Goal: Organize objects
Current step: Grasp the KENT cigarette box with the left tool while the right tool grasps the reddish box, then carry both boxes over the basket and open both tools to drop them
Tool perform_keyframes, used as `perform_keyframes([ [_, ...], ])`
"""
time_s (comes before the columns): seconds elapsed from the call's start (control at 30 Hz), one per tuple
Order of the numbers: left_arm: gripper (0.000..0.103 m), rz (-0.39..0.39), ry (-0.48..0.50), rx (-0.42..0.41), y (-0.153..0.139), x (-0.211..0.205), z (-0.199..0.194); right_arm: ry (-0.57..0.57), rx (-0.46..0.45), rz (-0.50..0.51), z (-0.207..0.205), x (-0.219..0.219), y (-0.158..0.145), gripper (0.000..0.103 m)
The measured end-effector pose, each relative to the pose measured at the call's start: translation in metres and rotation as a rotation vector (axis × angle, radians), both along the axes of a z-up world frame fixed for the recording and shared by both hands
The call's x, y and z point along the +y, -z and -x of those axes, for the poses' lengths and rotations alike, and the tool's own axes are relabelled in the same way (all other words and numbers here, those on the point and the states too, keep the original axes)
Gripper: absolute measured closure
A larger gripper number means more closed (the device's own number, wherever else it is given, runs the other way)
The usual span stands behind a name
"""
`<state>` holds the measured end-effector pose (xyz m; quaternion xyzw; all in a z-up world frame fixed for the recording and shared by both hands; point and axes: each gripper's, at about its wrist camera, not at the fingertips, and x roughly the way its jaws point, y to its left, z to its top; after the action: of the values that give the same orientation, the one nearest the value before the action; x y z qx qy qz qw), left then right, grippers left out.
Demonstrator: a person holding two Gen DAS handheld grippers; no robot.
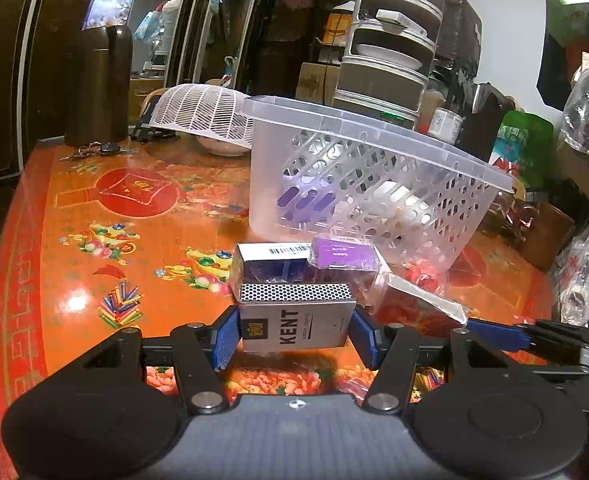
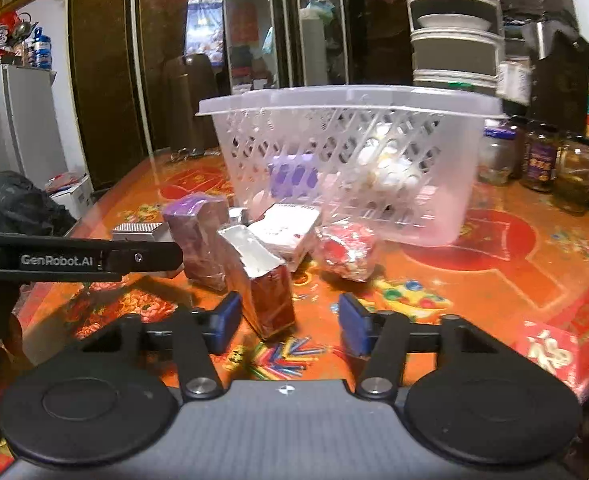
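Observation:
My left gripper [image 1: 295,336] is shut on a silver KENT cigarette pack [image 1: 296,320], its blue pads pressing both sides of the pack just above the orange patterned table [image 1: 94,208]. Behind the pack lie a white barcoded box [image 1: 270,258], a purple pack [image 1: 342,254] and a red foil-topped pack [image 1: 414,304]. My right gripper [image 2: 288,322] is open around that red pack [image 2: 268,292]. The pack stands tilted close to the left pad, with a gap to the right pad. A translucent slotted basket [image 2: 334,160] stands behind, holding a purple item and pale things.
A crinkly red-and-white bag [image 2: 346,252] and a white box [image 2: 286,232] lie in front of the basket. Glass jars [image 2: 538,160] line the right. A white mesh cover [image 1: 202,114], dark flasks [image 1: 98,84] and keys [image 1: 94,150] sit at the far left.

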<state>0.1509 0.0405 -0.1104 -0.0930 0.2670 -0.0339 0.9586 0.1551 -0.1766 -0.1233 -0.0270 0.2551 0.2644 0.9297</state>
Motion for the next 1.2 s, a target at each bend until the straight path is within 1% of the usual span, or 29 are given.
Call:
perform_keyframes([
  [0.17,0.042,-0.001,0.009,0.001,0.0,-0.001,-0.001,-0.024,-0.018,0.01,0.0,0.009,-0.001,0.049],
  [0.23,0.042,-0.001,0.011,0.0,0.0,-0.001,-0.001,-0.03,-0.016,0.018,0.0,0.01,-0.002,0.062],
  [0.3,0.042,-0.002,0.01,-0.002,0.0,-0.001,-0.001,-0.035,-0.01,0.016,0.001,0.008,-0.002,0.071],
  [0.5,0.042,-0.002,0.012,-0.017,-0.002,-0.001,0.001,0.001,-0.022,0.002,0.013,-0.006,-0.005,0.072],
  [0.77,0.042,-0.013,0.027,-0.056,-0.006,-0.005,0.006,0.094,-0.009,-0.061,0.022,-0.047,-0.011,0.073],
  [0.93,0.042,-0.026,0.026,-0.102,-0.012,-0.007,0.012,0.117,-0.047,-0.1,0.03,-0.061,-0.023,0.073],
  [1.0,0.042,-0.048,0.025,-0.116,-0.016,-0.01,0.014,0.12,-0.053,-0.105,0.032,-0.064,-0.025,0.073],
  [1.1,0.042,-0.023,0.04,-0.116,-0.029,-0.008,0.02,0.121,-0.061,-0.121,0.033,-0.074,-0.033,0.073],
  [1.2,0.042,-0.052,0.045,-0.127,-0.048,-0.009,0.026,0.105,-0.081,-0.159,0.032,-0.086,-0.051,0.073],
])
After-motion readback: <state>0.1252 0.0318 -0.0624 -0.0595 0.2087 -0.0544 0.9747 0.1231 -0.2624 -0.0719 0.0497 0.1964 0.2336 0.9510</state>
